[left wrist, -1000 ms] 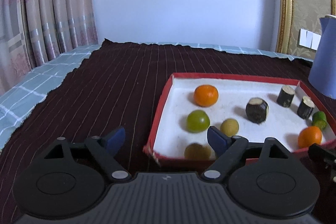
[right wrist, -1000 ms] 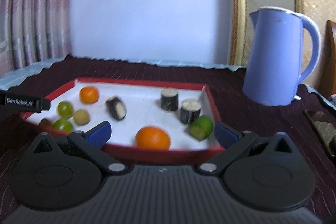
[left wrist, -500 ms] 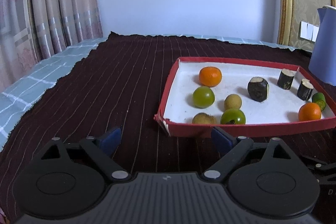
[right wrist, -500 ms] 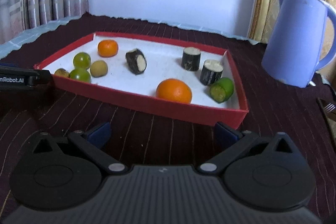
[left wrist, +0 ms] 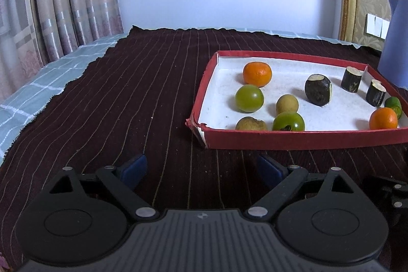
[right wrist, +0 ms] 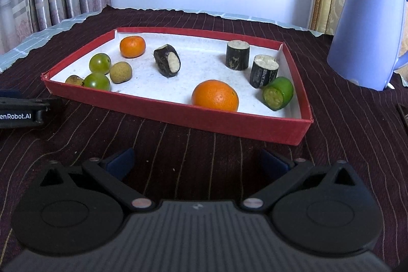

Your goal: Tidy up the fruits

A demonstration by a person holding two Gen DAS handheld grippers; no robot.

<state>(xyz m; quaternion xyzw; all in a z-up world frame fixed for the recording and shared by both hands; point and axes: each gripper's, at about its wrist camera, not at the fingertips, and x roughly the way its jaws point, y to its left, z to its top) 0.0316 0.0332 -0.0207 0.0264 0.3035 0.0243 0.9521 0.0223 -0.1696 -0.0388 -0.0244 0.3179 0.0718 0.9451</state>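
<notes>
A red-rimmed white tray (left wrist: 293, 139) (right wrist: 178, 116) holds two oranges (left wrist: 257, 74) (right wrist: 215, 95), two green round fruits (left wrist: 249, 98) (right wrist: 100, 63), two tan fruits (left wrist: 287, 104), three dark cane pieces (right wrist: 167, 63) and a cut green fruit (right wrist: 278, 93). My left gripper (left wrist: 202, 170) is open and empty over the cloth, in front of the tray's near left corner. My right gripper (right wrist: 196, 161) is open and empty over the cloth, in front of the tray's near edge. The left gripper's body also shows at the left edge of the right wrist view (right wrist: 20, 112).
A dark striped cloth (left wrist: 127, 93) covers the table, over a blue checked cloth (left wrist: 38, 83) at the left. A blue kettle (right wrist: 369, 24) stands right of the tray. Curtains hang at the left, a wall behind.
Both grippers have pulled back from the tray and stay open. All fruit now shows inside the tray; none has moved.
</notes>
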